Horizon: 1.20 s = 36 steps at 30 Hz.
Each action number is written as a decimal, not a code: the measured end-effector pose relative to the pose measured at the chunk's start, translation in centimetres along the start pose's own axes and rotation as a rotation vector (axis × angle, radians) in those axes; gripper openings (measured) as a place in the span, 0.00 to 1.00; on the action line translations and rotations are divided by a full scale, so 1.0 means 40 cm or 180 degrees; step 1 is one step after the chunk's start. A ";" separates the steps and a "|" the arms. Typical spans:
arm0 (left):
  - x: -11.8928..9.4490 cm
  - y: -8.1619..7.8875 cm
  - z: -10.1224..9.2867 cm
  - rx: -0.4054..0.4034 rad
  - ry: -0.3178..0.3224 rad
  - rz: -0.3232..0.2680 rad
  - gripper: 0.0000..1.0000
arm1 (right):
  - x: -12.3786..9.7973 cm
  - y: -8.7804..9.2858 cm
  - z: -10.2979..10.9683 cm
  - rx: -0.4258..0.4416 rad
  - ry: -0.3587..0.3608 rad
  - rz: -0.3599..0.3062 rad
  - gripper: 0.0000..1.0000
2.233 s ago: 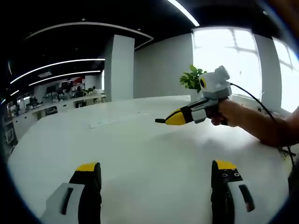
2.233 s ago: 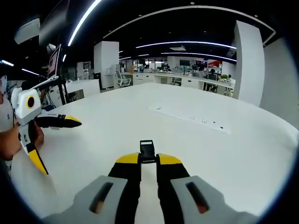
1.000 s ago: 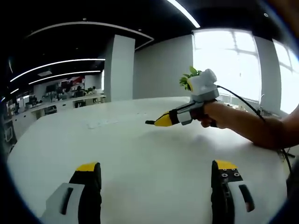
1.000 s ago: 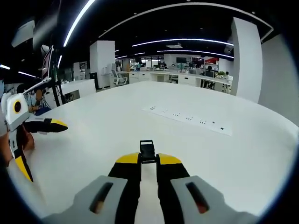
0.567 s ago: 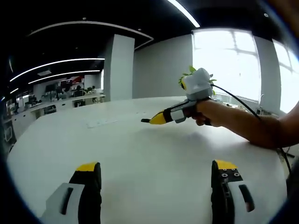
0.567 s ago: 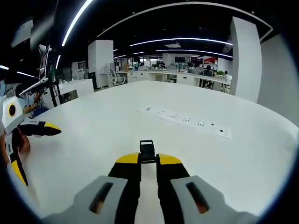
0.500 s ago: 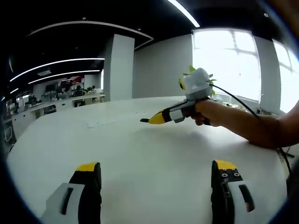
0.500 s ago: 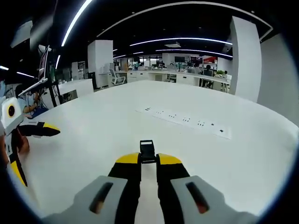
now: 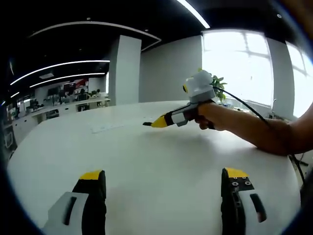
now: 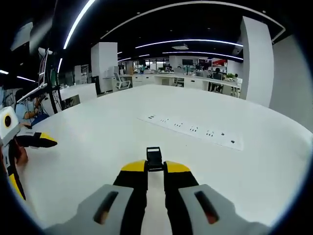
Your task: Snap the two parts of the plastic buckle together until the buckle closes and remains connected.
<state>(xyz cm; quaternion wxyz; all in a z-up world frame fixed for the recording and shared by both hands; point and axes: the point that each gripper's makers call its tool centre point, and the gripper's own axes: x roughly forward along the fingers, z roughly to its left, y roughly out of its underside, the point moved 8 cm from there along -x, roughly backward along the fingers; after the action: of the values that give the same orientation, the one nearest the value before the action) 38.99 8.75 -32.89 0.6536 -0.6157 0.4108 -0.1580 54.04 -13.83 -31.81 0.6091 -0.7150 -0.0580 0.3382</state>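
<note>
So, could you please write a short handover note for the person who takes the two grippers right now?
Right gripper: jaws shut on a small black buckle part, held above the white table. In the left gripper view it is seen out over the table with its yellow tips together.
Left gripper: jaws wide open, nothing between them, low over the table.
Done: one buckle part is picked up.
Left: the second buckle part cannot be made out in the pictures. Find it, grip it with the left gripper, then press the two parts together until they click and stay joined, keeping them in sight.
</note>
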 end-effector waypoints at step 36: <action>0.003 0.000 0.000 -0.0014 0.0031 0.0019 1.00 | 0.050 -0.019 -0.030 0.0012 0.0051 0.0074 0.11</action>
<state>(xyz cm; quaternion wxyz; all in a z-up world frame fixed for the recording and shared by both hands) 39.06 8.65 -32.93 0.6507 -0.6152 0.4161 -0.1582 56.49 -13.64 -31.93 0.6069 -0.7172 -0.0441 0.3397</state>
